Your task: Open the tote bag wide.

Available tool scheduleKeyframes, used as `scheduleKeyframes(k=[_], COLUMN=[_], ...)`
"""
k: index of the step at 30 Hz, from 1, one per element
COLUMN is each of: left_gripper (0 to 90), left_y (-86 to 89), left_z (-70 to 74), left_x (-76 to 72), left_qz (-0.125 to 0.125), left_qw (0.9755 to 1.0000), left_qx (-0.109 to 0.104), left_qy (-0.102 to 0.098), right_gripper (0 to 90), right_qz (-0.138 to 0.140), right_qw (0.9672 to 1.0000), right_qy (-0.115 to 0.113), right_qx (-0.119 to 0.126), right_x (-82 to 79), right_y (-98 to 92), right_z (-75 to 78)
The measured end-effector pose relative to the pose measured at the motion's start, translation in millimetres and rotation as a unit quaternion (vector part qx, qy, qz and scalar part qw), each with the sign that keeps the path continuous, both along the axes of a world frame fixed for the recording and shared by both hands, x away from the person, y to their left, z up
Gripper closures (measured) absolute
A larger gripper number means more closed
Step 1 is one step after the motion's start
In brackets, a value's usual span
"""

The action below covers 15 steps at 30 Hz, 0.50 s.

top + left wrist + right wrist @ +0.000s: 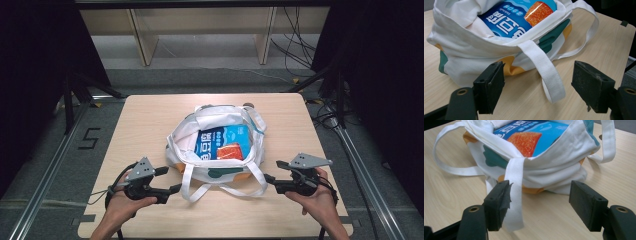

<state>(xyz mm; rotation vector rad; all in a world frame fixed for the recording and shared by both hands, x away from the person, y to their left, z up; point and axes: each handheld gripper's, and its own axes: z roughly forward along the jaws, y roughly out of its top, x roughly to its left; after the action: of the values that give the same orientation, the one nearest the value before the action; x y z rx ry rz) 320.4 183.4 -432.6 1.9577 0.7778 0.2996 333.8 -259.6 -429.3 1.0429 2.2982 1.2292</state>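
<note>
Lengthwise, the tote bag (pixel 216 150) points away from the person.

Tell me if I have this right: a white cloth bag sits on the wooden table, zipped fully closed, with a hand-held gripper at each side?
Not quite: the white cloth bag lies open, not closed. The high view shows a blue packet inside. The rest is right.

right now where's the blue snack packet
In the high view the blue snack packet lies inside the open white tote bag at the middle of the wooden table, ahead of and between the two hand-held grippers.
</note>
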Motion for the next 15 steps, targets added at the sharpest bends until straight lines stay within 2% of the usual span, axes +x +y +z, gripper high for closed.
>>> scheduleKeyframes(k=[1,2,3,4,5,7,8,9,10,11,12,15], left_gripper=[25.3,25.3,25.3,25.2,25.2,25.1,25.1,25.1,25.0,25.0,25.0,24.8], left_y=[-0.1,0.4,0.2,0.9,1.2,1.7,1.5,1.7,2.5,2.2,1.4,1.4], left_z=[-0.5,-1.1,-2.1,-1.9,-3.1,-4.6,-5.5,-7.6,-8.1,-10.0,-11.9,-16.7], left_x=[-0.9,-1.6,-1.9,-2.9,-2.9,-3.9,-5.2,-5.2,-5.3,-5.9,-7.6,-9.3], left_qz=[0.002,0.003,0.004,0.005,0.002,0.002,0.007,0.002,-0.001,0.0,0.008,0.004], left_qw=[1.0,1.0,1.0,1.0,1.0,1.0,1.0,1.0,1.0,1.0,0.9999,0.9999], left_qx=[-0.001,0.001,-0.003,0.001,-0.002,-0.001,-0.001,-0.004,0.002,-0.001,-0.004,-0.004], left_qy=[0.002,0.005,0.002,0.006,0.002,0.004,0.004,0.003,0.001,0.0,0.009,0.014], right_gripper=[34.4,34.4,34.4,34.4,34.4,34.4,34.4,34.4,34.4,34.4,34.4,34.4], right_qz=[0.005,0.004,-0.001,-0.001,-0.001,-0.003,0.004,0.0,-0.002,-0.004,-0.006,-0.004], right_qw=[0.9999,1.0,1.0,1.0,1.0,1.0,1.0,0.9999,1.0,1.0,0.9998,1.0], right_qy=[-0.011,-0.003,-0.003,0.009,-0.002,0.006,-0.002,0.009,0.005,0.006,0.016,0.008], right_qx=[-0.008,0.003,0.001,0.003,0.001,0.005,-0.003,0.005,0.003,0.003,0.006,0.001], right_x=[0.7,-0.8,-2.6,-4.2,-4.4,-7.5,-6.9,-9.2,-9.8,-10.7,-12.5,-14.1], right_y=[-1.8,-1.2,-1.1,-1.3,-1.7,-2.1,-3.7,-2.8,-4.0,-3.9,-3.7,-5.3], right_z=[0.0,-1.8,-2.5,-2.5,-4.3,-6.6,-7.4,-8.8,-10.2,-11.3,-12.3,-16.1])
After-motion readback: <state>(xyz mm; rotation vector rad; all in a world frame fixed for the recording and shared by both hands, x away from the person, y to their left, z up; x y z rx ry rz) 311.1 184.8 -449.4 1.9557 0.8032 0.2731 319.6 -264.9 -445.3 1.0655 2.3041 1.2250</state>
